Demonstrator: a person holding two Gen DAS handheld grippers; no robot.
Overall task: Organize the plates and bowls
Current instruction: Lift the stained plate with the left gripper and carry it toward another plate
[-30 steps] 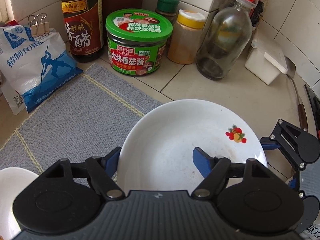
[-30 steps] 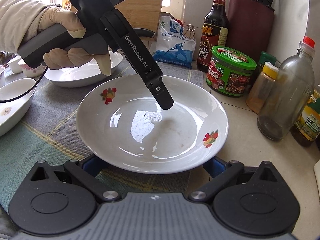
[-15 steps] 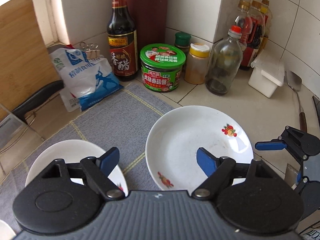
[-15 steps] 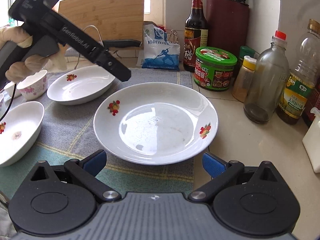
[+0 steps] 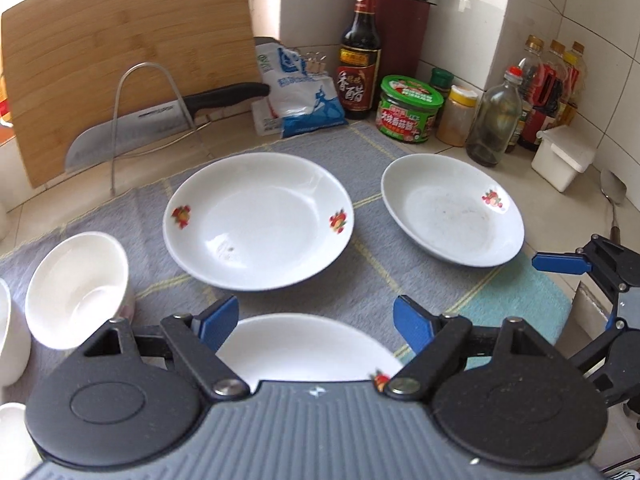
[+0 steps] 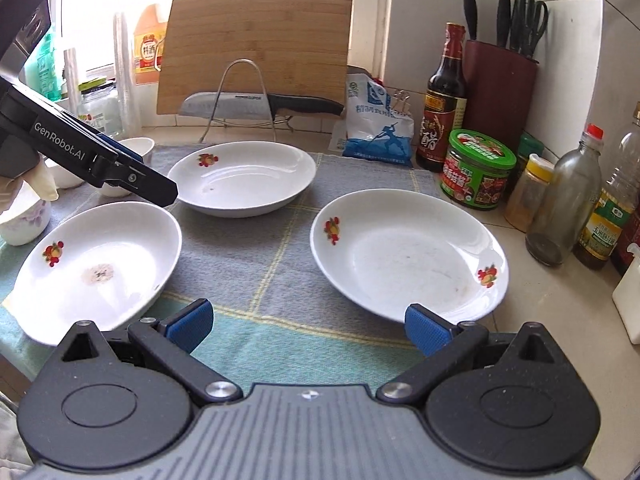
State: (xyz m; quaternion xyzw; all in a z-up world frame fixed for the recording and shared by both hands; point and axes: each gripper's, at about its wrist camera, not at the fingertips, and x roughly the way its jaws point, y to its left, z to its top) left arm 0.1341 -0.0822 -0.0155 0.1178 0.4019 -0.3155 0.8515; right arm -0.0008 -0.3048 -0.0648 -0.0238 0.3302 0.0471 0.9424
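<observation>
Left claw (image 5: 316,320): jaws wide, empty, above the near plate (image 5: 308,348).
Right claw (image 6: 308,326): spread, empty, beside the right plate (image 6: 408,256).
Plates: three, apart on the desk mat (image 6: 276,248).
My approach: I'd pinch one rim squarely, lift level, stack.

Black left gripper (image 6: 152,184) lettered GenRobot.AI, blue pads, silver screws, ribbed grey housing, cream glove (image 6: 38,184)
</observation>
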